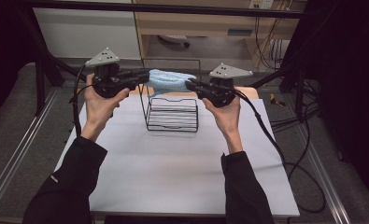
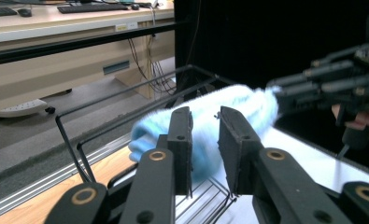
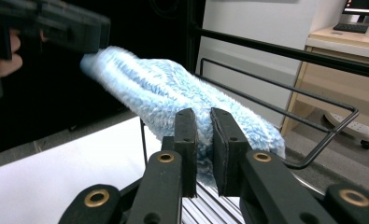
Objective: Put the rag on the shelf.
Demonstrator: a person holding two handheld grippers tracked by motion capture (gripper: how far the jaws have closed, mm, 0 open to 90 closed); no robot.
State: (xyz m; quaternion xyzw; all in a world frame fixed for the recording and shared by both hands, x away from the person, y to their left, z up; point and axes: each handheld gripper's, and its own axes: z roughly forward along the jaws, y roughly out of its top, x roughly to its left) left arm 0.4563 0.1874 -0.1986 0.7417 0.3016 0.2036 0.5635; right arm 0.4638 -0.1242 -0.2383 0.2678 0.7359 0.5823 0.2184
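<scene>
A fluffy light-blue cloth (image 1: 170,79) hangs stretched in the air above a black wire rack (image 1: 173,116) at the back middle of the table. My left gripper (image 1: 147,74) is shut on its left end, and my right gripper (image 1: 189,85) is shut on its right end. In the left gripper view the cloth (image 2: 229,105) runs between the jaws of the left gripper (image 2: 204,116) and away to the right gripper (image 2: 278,91). In the right gripper view the cloth (image 3: 159,88) sits pinched in the right gripper (image 3: 203,116), above the rack's rim (image 3: 331,135).
The rack stands on a white table board (image 1: 173,163) with free room in front of it and to both sides. Black frame bars (image 1: 173,8) cross behind. Cables (image 1: 303,168) trail on the floor at the right. A wooden desk (image 1: 210,23) stands at the back.
</scene>
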